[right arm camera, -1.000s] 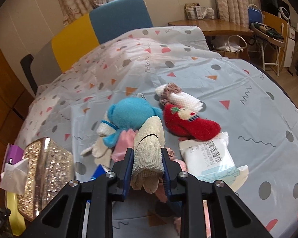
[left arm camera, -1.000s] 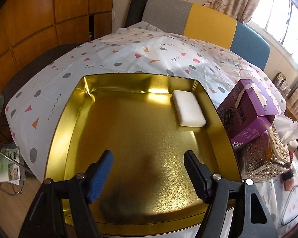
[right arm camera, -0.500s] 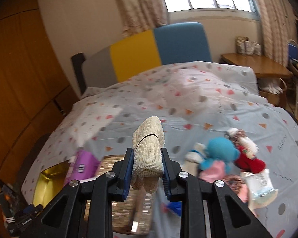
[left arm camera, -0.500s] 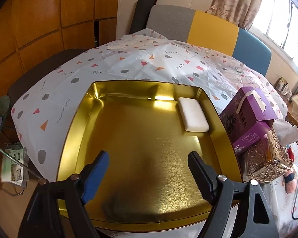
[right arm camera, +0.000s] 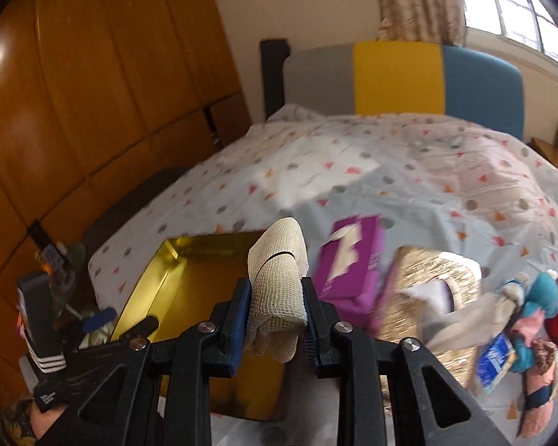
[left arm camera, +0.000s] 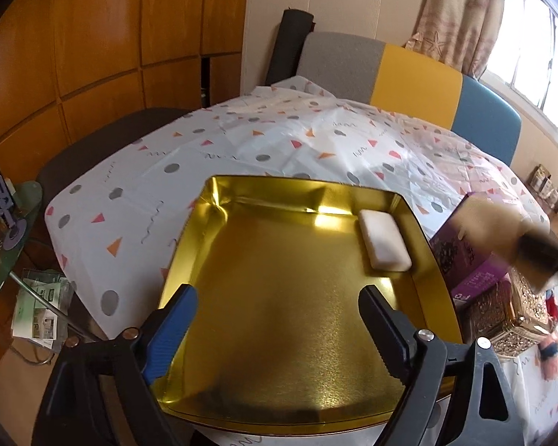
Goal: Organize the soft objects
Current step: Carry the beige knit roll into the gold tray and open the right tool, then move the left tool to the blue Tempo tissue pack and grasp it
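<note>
A gold metal tray [left arm camera: 264, 200] lies on the patterned tablecloth, with a white soft pad [left arm camera: 385, 245] in its far right corner. My left gripper [left arm camera: 275, 330] is open and empty, hovering over the tray's near edge. My right gripper [right arm camera: 275, 319] is shut on a beige mesh bandage roll [right arm camera: 279, 278] and holds it in the air above the tray [right arm camera: 156, 275]. It shows as a blurred shape at the right edge of the left wrist view [left arm camera: 502, 234]. A pile of soft toys [right arm camera: 532, 316] lies at the far right.
A purple box [right arm camera: 349, 264] and a glittery gold tissue box [right arm camera: 424, 297] stand just right of the tray. A grey, yellow and blue chair back [left arm camera: 409, 78] stands behind the table. A small glass side table [left arm camera: 3, 230] is at the left.
My right gripper has swung left with the bandage roll, from over the toy pile to above the tray. My left gripper has pulled back and risen slightly, staying open.
</note>
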Available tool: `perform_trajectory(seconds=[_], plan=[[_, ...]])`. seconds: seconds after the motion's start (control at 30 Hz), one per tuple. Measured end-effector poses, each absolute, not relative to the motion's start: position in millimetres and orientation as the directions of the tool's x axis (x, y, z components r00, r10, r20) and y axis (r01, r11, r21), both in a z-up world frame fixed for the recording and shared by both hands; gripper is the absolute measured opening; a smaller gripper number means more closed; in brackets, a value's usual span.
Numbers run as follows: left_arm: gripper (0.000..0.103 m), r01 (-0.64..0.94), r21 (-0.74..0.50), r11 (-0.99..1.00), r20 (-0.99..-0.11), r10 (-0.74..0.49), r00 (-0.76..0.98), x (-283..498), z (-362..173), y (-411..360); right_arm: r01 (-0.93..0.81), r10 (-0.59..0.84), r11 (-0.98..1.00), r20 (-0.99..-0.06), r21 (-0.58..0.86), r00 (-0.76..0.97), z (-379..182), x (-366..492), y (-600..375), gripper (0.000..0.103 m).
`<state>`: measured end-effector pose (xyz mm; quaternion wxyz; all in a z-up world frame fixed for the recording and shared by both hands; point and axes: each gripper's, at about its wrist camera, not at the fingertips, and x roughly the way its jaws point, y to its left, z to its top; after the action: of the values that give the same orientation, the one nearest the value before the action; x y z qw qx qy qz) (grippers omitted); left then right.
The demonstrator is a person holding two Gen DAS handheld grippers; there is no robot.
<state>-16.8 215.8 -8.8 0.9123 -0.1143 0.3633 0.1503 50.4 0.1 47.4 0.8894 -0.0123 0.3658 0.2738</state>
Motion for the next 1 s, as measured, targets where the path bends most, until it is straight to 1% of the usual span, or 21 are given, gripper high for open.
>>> perform_trajectory(seconds=[0.13,0.27,0.37,0.47,0.57,0.83,0.93,1.0], plan=[[0.089,-0.365,-0.08,0.927,-0.68,0.217,0.7,-22,-3,218,-0.508,0.419,0.853,-0.731,0.115,0.538,12,56,36,0.026],[0.089,-0.376,-0.051,0.925,-0.664,0.25,0.704,-24,1,222,-0.499,0.358,0.863,-0.783,0.071,0.509,-17,63,52,0.031],[0.09,-0.392,-0.039,0.919,-0.647,0.275,0.711,-27,5,227,-0.506,0.344,0.861,-0.793,0.054,0.502,-29,64,53,0.034],[0.09,-0.401,-0.047,0.915,-0.641,0.28,0.715,-27,9,232,-0.513,0.368,0.854,-0.795,0.084,0.483,-34,63,49,0.039],[0.091,-0.405,-0.045,0.913,-0.636,0.286,0.717,-26,11,232,-0.51,0.391,0.854,-0.777,0.106,0.493,-28,60,41,0.039],[0.091,-0.376,-0.05,0.925,-0.638,0.26,0.724,-25,11,220,-0.484,0.44,0.864,-0.67,0.136,0.597,9,49,2,0.04],[0.091,-0.351,-0.051,0.935,-0.641,0.239,0.729,-24,9,212,-0.449,0.411,0.886,-0.645,0.116,0.645,23,51,-25,0.04],[0.091,-0.333,-0.061,0.941,-0.643,0.218,0.734,-22,7,206,-0.398,0.36,0.913,-0.626,0.085,0.692,34,54,-50,0.04]])
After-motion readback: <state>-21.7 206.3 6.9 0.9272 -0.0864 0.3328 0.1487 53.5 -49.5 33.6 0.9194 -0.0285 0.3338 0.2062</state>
